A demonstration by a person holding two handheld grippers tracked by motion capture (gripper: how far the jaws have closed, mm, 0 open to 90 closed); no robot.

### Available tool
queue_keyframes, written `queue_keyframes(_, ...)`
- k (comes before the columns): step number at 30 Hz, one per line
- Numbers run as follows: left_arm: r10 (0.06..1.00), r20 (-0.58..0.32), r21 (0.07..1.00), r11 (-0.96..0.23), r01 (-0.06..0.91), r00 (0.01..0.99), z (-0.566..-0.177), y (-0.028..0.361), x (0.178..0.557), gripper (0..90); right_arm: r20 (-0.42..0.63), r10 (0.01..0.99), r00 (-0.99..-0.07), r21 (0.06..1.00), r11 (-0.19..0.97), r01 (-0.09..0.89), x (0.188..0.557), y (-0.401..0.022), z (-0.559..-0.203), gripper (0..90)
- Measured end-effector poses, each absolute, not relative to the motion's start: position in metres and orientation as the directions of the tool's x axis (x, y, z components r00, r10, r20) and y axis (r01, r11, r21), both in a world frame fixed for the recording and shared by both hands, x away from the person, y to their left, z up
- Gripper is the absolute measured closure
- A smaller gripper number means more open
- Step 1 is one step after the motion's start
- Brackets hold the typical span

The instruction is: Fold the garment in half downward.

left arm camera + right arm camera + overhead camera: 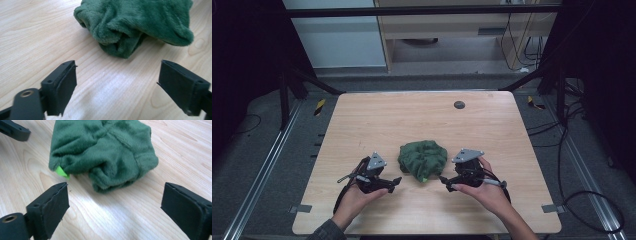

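Green cloth (423, 160): bunched plush heap on the wooden table (422, 117), near-centre, between the two grippers; a bright green tag (61, 172) shows at its near edge.
Left gripper (393, 184): just left of the cloth, jaws spread wide, holding nothing.
Right gripper (446, 182): just right of it, jaws likewise spread, empty.
Step, as judged: approach; no grasp yet.
Next move: each gripper must find a separate edge or corner, not the bulk.

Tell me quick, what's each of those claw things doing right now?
Left gripper: open, holding nothing, pointed at the green cloth.
Right gripper: open, holding nothing, also facing the cloth.
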State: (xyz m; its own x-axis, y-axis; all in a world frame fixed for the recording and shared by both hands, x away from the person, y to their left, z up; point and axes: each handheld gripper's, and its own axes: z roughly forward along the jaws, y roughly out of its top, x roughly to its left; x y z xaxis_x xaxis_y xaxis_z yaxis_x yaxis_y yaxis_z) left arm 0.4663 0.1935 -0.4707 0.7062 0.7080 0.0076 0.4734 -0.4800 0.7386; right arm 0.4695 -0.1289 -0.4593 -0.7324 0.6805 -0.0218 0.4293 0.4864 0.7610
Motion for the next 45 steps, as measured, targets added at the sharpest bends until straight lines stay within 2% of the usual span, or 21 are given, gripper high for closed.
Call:
queue_keyframes(7, 0.688, -0.004, 0.721, -0.501, 0.479, 0.726, -0.469, 0.197, 0.458, 8.7, -0.036, 0.674, -0.738, 0.754, 0.503, 0.423, 0.461, -0.139, -0.459, 6.8)
queue_keyframes(26, 0.688, -0.011, 0.678, -0.529, 0.511, 0.726, -0.476, 0.22, 0.458, 7.6, -0.064, 0.715, -0.696, 0.706, 0.525, 0.475, 0.454, -0.182, -0.471, 9.1)
queue_keyframes(45, 0.763, 0.026, 0.644, -0.506, 0.573, 0.646, -0.486, 0.28, 0.475, 7.7, -0.063, 0.789, -0.611, 0.665, 0.49, 0.563, 0.477, -0.235, -0.482, 11.5)
